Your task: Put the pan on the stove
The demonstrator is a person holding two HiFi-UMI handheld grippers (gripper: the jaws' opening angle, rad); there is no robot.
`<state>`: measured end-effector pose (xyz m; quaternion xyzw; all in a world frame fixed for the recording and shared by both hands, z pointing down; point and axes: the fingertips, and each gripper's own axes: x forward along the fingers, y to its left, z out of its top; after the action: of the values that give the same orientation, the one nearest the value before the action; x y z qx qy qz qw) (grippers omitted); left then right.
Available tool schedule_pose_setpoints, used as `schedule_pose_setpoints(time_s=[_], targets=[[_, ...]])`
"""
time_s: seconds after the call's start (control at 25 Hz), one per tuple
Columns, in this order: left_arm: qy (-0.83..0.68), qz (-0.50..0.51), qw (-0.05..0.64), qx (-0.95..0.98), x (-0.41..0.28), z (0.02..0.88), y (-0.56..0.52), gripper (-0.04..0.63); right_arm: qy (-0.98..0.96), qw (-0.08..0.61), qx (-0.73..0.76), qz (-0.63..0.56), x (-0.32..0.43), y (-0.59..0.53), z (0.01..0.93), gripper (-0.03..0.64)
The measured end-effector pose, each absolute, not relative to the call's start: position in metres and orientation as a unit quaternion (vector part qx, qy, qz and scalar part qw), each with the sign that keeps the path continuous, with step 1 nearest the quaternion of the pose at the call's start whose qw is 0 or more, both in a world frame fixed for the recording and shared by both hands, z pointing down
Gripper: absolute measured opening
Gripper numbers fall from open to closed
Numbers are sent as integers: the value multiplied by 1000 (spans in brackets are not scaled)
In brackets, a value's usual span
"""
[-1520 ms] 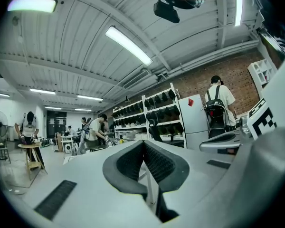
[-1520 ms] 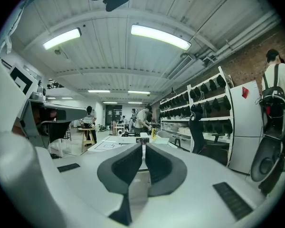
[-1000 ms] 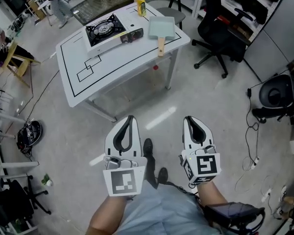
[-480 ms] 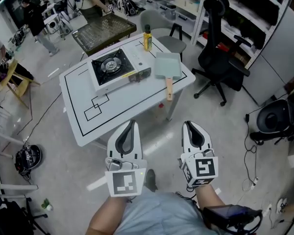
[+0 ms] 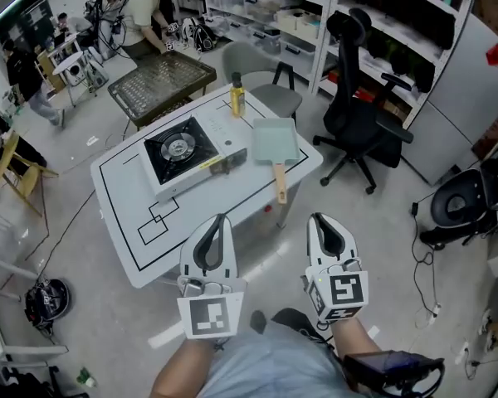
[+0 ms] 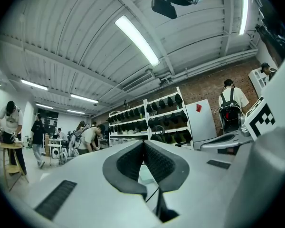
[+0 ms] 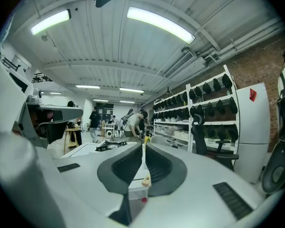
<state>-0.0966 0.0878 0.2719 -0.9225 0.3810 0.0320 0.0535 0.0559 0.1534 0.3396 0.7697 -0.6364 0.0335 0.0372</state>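
Observation:
A pale green square pan (image 5: pixel 274 139) with a wooden handle (image 5: pixel 280 182) lies on the right part of the white table (image 5: pixel 124 222). Left of it stands a white portable stove (image 5: pixel 181 154) with a black burner. Both grippers hang over the floor in front of the table, well short of it. My left gripper (image 5: pixel 218 219) is shut and empty. My right gripper (image 5: pixel 320 219) is shut and empty too. In the right gripper view the stove burner (image 7: pixel 110 146) and the handle tip (image 7: pixel 145 181) show past the closed jaws.
A yellow bottle (image 5: pixel 237 96) stands at the table's far edge. A grey chair (image 5: pixel 261 69) sits behind the table and a black office chair (image 5: pixel 361 114) to its right. Shelves line the back wall. People work at benches at the upper left. A black helmet (image 5: pixel 46 302) lies on the floor.
The view has swung up and closer to the table, which now sits nearer the frame's middle. Both grippers keep the same shut pose in front of me.

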Motion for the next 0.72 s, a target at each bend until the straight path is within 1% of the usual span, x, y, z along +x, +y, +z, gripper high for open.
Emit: schedule_pose_setpoints(time_s=[0.44,0.72], targets=[[365,-19,37,-930,-53,316,48,18,-623,38,777,79,97,119,380,51],[370,-41,37,-927,0,327,-8,18,-636,30,764,105,141,65,397,52]])
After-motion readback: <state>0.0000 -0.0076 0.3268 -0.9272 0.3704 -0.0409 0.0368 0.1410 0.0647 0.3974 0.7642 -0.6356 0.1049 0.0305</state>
